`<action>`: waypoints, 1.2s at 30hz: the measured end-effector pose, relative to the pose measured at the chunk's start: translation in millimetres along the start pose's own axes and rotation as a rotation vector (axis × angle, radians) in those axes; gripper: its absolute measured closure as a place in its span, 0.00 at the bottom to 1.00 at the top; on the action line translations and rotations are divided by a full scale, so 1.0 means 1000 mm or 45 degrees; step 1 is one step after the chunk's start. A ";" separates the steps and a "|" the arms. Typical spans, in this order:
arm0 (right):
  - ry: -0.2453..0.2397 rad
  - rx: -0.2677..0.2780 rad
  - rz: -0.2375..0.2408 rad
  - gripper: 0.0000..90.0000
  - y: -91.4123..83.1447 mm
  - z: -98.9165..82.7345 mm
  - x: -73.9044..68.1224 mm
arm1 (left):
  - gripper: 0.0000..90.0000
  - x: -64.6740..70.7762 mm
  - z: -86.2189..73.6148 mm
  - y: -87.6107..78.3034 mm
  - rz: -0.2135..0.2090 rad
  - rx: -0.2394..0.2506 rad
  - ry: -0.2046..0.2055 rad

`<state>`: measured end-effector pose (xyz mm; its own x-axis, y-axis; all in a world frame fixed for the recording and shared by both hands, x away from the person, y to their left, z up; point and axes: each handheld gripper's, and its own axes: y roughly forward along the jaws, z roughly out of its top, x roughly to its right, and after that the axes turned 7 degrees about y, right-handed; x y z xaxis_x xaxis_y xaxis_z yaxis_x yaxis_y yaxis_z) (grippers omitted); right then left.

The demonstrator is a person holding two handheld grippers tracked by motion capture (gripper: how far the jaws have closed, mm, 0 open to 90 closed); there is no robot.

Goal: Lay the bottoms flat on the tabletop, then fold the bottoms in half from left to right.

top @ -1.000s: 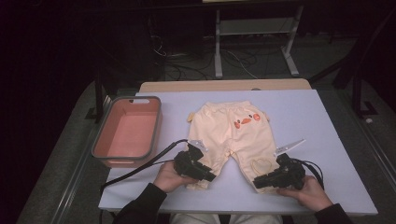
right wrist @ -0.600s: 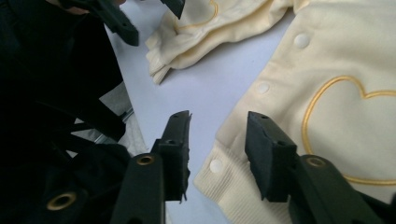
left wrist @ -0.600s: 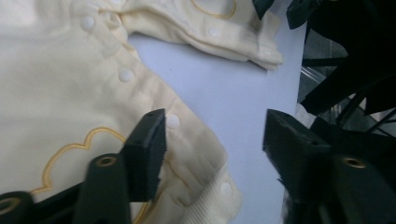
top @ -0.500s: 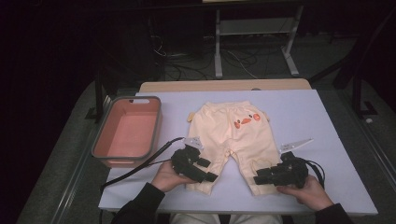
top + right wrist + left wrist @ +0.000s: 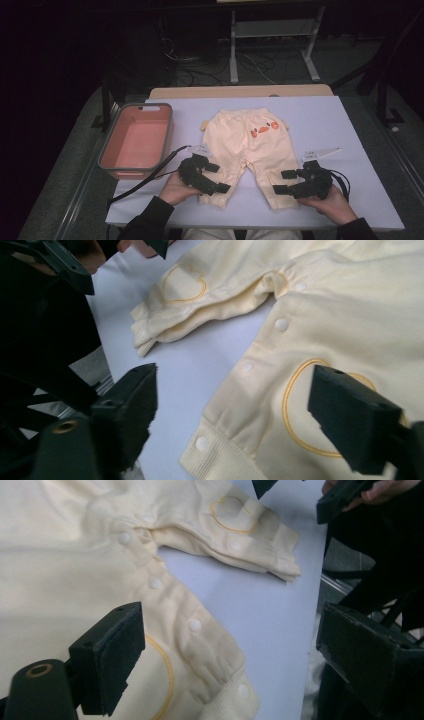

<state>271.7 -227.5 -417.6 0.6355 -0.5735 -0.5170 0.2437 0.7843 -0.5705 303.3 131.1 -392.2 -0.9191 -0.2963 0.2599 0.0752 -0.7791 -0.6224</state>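
On the lavender table point(image 5: 345, 130), we hold our left gripper point(image 5: 216, 178) and right gripper point(image 5: 281, 182) over the leg cuffs of the cream baby trousers point(image 5: 247, 142) (spread flat, centre), both sets of jaws just opened wide and gripping nothing; a pink bin point(image 5: 136, 141) sits left.

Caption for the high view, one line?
Both grippers, left and right, open over the legs of pale yellow pants beside a tub.
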 end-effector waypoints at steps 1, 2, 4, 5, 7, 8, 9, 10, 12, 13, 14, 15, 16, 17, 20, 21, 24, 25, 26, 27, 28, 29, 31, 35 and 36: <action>-0.002 0.002 -0.005 0.14 0.000 0.001 0.000 | 0.12 -0.001 -0.001 -0.002 0.010 0.014 -0.007; -0.007 0.003 -0.006 0.12 0.000 0.001 0.000 | 0.11 -0.001 -0.001 -0.005 0.022 0.018 -0.004; -0.008 0.012 -0.015 0.02 -0.001 0.002 -0.001 | 0.08 -0.002 -0.002 -0.009 0.040 0.043 -0.011; -0.010 0.011 -0.026 0.00 -0.001 0.003 -0.002 | 0.07 -0.002 -0.003 -0.011 0.043 0.054 -0.014; -0.018 0.024 -0.037 0.00 -0.002 0.004 -0.003 | 0.03 -0.003 -0.004 -0.014 0.055 0.065 -0.025; -0.020 0.029 -0.043 0.00 -0.002 0.005 -0.003 | 0.01 -0.004 -0.005 -0.015 0.065 0.071 -0.035; -0.019 0.033 -0.051 0.00 -0.002 0.005 -0.003 | 0.00 -0.004 -0.006 -0.016 0.076 0.075 -0.042; -0.018 0.032 -0.055 0.00 -0.002 0.006 -0.004 | 0.00 -0.004 -0.007 -0.017 0.092 0.082 -0.046; -0.025 0.029 -0.056 0.00 -0.001 0.006 -0.004 | 0.00 -0.005 -0.009 -0.020 0.114 0.092 -0.053; -0.032 0.025 -0.059 0.00 -0.001 0.006 -0.004 | 0.00 -0.004 -0.010 -0.021 0.127 0.091 -0.051; -0.034 0.026 -0.062 0.00 0.000 0.006 -0.004 | 0.00 -0.003 -0.010 -0.022 0.141 0.087 -0.039; -0.034 0.023 -0.062 0.00 0.000 0.006 -0.005 | 0.00 -0.003 -0.011 -0.022 0.148 0.091 -0.035; -0.038 0.021 -0.061 0.00 0.001 0.006 -0.005 | 0.00 -0.002 -0.012 -0.023 0.148 0.094 -0.032; -0.045 0.022 -0.060 0.00 0.001 0.007 -0.005 | 0.00 -0.002 -0.014 -0.024 0.152 0.098 -0.037; -0.058 0.028 -0.068 0.00 0.002 0.010 -0.006 | 0.00 0.000 -0.018 -0.027 0.174 0.102 -0.030; -0.069 0.031 -0.075 0.00 0.002 0.011 -0.007 | 0.00 0.000 -0.019 -0.028 0.185 0.104 -0.026; -0.095 0.041 -0.086 0.00 0.003 0.016 -0.009 | 0.00 0.001 -0.023 -0.033 0.220 0.119 -0.032; -0.101 0.040 -0.089 0.00 0.004 0.018 -0.009 | 0.00 0.001 -0.025 -0.034 0.231 0.118 -0.028; -0.106 0.041 -0.090 0.00 0.005 0.020 -0.009 | 0.00 0.001 -0.026 -0.035 0.241 0.123 -0.026; -0.108 0.041 -0.093 0.00 0.007 0.021 -0.010 | 0.00 0.002 -0.028 -0.036 0.248 0.127 -0.032; -0.116 0.036 -0.095 0.00 0.008 0.023 -0.010 | 0.00 0.002 -0.029 -0.037 0.253 0.125 -0.032; -0.121 0.034 -0.096 0.00 0.008 0.024 -0.011 | 0.00 0.002 -0.031 -0.038 0.266 0.115 -0.027; -0.145 0.033 -0.101 0.00 0.010 0.028 -0.014 | 0.00 0.003 -0.034 -0.040 0.276 0.118 -0.028; -0.180 0.046 -0.113 0.00 0.012 0.035 -0.017 | 0.00 0.003 -0.041 -0.042 0.298 0.122 -0.040; -0.184 0.042 -0.114 0.00 0.013 0.038 -0.017 | 0.00 0.003 -0.043 -0.041 0.301 0.124 -0.052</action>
<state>291.5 -198.8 -392.0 0.7081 -0.6035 -0.3666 0.3267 0.7402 -0.5877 281.1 186.0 -397.5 -0.8552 -0.4973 0.1462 0.3251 -0.7343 -0.5959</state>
